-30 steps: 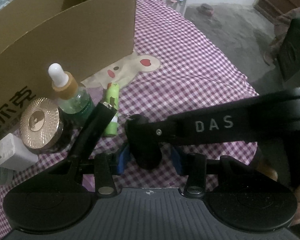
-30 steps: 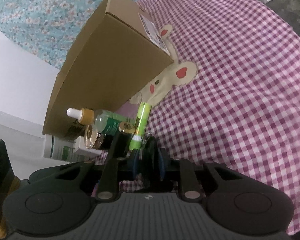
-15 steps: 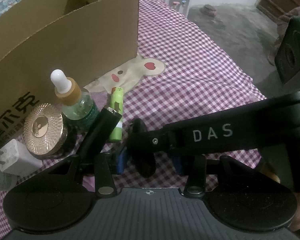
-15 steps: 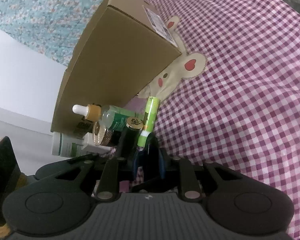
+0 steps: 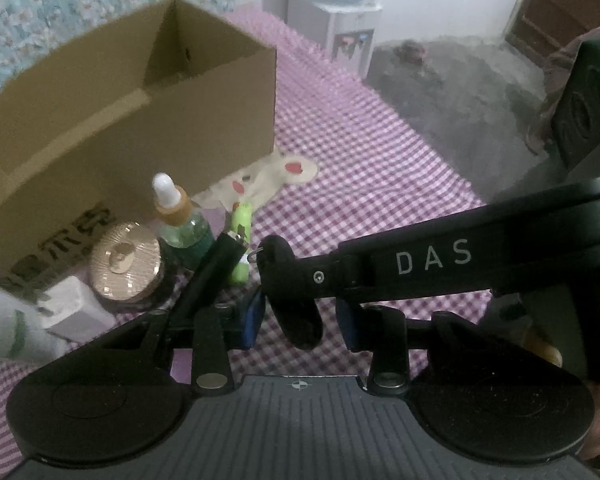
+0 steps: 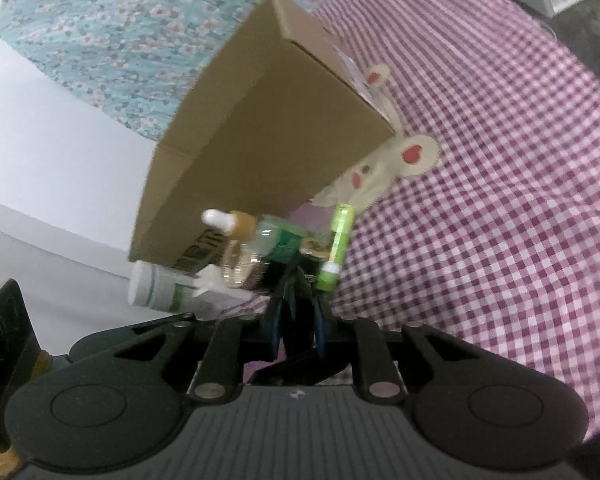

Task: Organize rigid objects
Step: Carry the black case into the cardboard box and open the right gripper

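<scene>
cardboard box (image 5: pixel 148 120) stands behind dropper bottle (image 5: pixel 180 224), gold-lidded jar (image 5: pixel 124 260) and green tube (image 5: pixel 241 240); right gripper (image 6: pixel 298 292) is clenched on a black stick (image 5: pixel 216 268), left gripper (image 5: pixel 300 316) spread wide.

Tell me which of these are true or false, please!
1. The cardboard box is open on top. True.
2. The dropper bottle has a black tip. False: its tip is white.
3. The green tube lies on the purple checked tablecloth. True.
4. The gold-lidded jar sits inside the box. False: it stands outside, in front of the box, next to the dropper bottle.
</scene>
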`<state>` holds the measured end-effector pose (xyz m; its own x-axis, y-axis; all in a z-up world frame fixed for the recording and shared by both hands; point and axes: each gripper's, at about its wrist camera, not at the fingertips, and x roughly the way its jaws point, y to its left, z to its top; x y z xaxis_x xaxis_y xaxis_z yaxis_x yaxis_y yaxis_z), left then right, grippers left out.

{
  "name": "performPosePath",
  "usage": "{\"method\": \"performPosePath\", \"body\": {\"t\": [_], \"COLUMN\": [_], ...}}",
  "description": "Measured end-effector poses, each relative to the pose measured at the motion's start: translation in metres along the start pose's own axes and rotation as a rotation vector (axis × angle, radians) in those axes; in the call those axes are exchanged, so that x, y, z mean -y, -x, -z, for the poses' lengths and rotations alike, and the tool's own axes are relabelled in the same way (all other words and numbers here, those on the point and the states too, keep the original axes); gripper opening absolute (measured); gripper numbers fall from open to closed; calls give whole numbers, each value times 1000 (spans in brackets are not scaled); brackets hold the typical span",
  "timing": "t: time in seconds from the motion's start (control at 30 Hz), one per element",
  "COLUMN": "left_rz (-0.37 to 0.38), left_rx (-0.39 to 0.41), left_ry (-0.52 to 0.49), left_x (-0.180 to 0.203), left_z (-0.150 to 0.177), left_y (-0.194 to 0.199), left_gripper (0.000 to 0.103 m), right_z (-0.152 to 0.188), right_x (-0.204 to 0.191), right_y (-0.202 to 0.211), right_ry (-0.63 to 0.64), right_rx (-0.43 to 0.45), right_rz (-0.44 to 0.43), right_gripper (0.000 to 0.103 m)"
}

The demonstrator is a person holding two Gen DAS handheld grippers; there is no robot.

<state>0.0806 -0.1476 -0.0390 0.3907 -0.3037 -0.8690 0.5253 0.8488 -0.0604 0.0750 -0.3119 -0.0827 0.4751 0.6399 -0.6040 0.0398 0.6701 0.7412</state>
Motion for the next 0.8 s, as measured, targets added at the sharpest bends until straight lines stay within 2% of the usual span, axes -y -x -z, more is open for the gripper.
{"method": "performPosePath", "body": {"t": [0.27, 0.43, 0.63, 0.8], "left_rz": [-32, -103, -190, -229], "left_rx": [143, 227, 292, 280], "left_ry": [16, 53, 109, 153], "left_x": [-1, -15, -50, -92], "left_z": [7, 3, -15, -43], "left_y": [64, 102, 136, 137], "left_gripper": [38, 38, 38, 38], "right_z": [8, 1, -24, -59], "right_x": [-65, -114, -176, -213], "right_y": [31, 37, 19, -19], "right_ry": [132, 236, 347, 384], "right_rx": [69, 90, 72, 14], "right_rz": [3, -33, -101, -122], "right_gripper": [18, 18, 18, 18]}}
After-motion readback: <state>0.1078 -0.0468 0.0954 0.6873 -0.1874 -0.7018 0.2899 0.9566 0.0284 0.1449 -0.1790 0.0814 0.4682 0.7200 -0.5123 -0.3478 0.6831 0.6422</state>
